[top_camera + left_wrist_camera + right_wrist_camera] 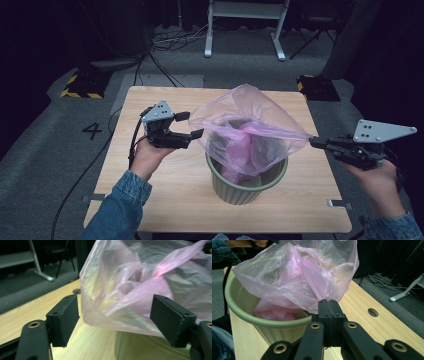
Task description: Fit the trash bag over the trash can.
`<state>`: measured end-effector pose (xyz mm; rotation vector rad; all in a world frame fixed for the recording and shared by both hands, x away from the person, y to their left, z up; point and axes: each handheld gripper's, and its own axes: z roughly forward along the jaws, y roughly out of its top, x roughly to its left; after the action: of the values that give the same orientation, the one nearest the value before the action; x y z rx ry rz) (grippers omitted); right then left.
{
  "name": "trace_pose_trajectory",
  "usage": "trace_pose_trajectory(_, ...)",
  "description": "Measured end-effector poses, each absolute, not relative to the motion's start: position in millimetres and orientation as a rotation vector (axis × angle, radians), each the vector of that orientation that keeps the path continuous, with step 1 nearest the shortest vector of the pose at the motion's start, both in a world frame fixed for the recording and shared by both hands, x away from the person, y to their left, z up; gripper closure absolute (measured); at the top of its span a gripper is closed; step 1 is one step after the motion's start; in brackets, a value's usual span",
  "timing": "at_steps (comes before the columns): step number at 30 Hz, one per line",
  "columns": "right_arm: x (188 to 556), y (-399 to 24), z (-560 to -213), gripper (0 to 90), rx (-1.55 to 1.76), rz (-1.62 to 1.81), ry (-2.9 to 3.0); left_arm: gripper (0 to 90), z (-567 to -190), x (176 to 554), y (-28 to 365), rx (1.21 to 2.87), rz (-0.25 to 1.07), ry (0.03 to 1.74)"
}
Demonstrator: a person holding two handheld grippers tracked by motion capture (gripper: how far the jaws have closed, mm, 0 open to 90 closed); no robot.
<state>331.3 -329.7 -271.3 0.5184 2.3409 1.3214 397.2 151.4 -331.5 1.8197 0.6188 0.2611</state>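
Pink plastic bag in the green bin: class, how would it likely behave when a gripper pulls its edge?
The pink bag is thin, see-through and crumpled, so probably floppy and very light. Pinched by the right gripper, it stretches to a point, so it may tear or slip.

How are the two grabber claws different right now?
The left gripper has its jaws wide apart, with nothing pinched; the right gripper is clamped shut on the pink plastic bag. The left sits beside the bag's edge, while the right pulls its corner out sideways. Both are black, hand-held, and flank the green bin.
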Motion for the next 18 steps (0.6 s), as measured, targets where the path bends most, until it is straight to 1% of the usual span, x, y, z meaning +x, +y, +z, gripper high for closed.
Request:
trace_pose_trajectory(1, 331.9, -328.6, -272.9, 90.0, 0.516, 1.327, 2.342, 33.1, -333.3, 398.1, 149.4, 1.825, 0.228, 0.593)
trace_pose_trajectory(2, 332.6, -326.9, -275.2, 90.0, 0.516, 1.326, 2.349, 46.3, -334.1, 397.1, 147.9, 1.825, 0.225, 0.581)
trace_pose_trajectory(5, 334.2, -324.0, -279.9, 90.0, 0.517, 1.322, 2.364, 76.9, -333.1, 388.7, 144.6, 1.840, 0.280, 0.527)
trace_pose_trajectory(7, 334.4, -323.9, -281.3, 90.0, 0.522, 1.312, 2.367, 87.4, -328.5, 380.8, 145.7, 1.843, 0.306, 0.495)
trace_pose_trajectory(8, 334.3, -325.0, -281.2, 90.0, 0.525, 1.306, 2.364, 89.3, -326.5, 378.2, 146.7, 1.839, 0.308, 0.488)
trace_pose_trajectory(14, 331.1, -334.6, -274.4, 90.0, 0.537, 1.287, 2.354, 89.8, -309.4, 359.8, 158.9, 1.849, 0.328, 0.444)
trace_pose_trajectory(18, 325.6, -335.8, -272.8, 90.0, 0.531, 1.222, 2.381, 89.8, -305.4, 349.3, 166.2, 1.868, 0.353, 0.446)
